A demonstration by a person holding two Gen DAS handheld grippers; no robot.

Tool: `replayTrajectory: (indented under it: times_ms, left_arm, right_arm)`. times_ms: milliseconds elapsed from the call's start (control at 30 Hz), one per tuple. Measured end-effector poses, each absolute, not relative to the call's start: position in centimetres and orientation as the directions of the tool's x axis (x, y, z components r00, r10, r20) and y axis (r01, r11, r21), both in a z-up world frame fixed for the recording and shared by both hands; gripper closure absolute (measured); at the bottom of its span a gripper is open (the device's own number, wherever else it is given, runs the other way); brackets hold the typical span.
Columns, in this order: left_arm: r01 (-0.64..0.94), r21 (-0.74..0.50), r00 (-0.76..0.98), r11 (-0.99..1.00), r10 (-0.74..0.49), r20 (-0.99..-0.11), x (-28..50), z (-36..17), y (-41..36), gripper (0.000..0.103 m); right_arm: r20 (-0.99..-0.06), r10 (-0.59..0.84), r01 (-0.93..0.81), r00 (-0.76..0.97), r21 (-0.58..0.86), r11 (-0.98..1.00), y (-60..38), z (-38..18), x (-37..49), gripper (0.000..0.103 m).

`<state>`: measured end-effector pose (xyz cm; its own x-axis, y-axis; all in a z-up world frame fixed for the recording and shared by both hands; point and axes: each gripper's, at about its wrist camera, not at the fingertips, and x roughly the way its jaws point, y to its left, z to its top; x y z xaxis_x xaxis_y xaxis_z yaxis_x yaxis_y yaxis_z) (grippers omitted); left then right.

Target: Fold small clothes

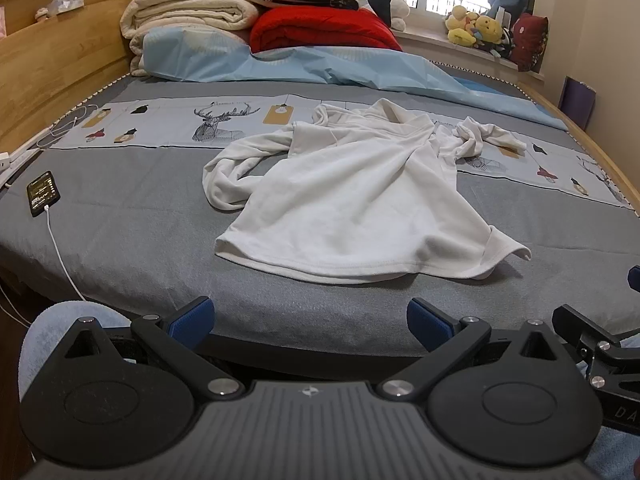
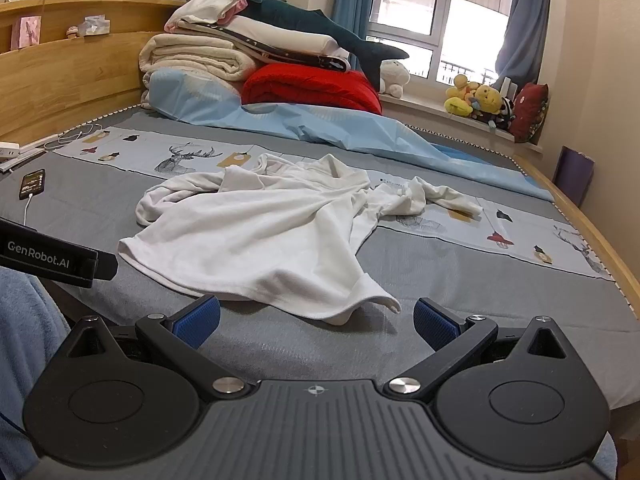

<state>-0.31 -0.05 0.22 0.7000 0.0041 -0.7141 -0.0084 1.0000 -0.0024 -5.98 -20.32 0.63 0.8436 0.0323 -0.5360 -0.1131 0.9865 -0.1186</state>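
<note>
A white long-sleeved shirt [image 1: 352, 196] [image 2: 260, 236] lies crumpled on the grey bed cover [image 1: 132, 240], hem toward me, sleeves bunched at the left and the far right. My left gripper [image 1: 310, 318] stands open at the bed's near edge, short of the hem, with nothing between its blue pads. In the right wrist view my right gripper [image 2: 316, 320] is open too, just in front of the hem's curled right corner [image 2: 384, 302], apart from the cloth. Part of the right gripper [image 1: 600, 344] shows at the right edge of the left wrist view.
A phone [image 1: 43, 193] on a white charging cable lies at the left of the bed. Folded blankets [image 1: 192, 12], a red quilt [image 1: 324, 28] and a light blue sheet [image 1: 320, 68] are heaped at the far end. Plush toys [image 2: 476, 100] sit on the windowsill. A wooden headboard [image 1: 52, 68] runs along the left.
</note>
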Motion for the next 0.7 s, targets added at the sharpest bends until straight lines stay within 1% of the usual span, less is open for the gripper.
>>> replayTrajectory:
  times_ms: [700]
  left_arm:
    - [-0.008,-0.007,0.698,1.0,0.001,-0.716,-0.51,0.0,-0.03,0.001]
  right_arm:
    - [-0.551,0.036,-0.116,0.834,-0.111,0.987,-20.31,0.28,-6.0,0.001]
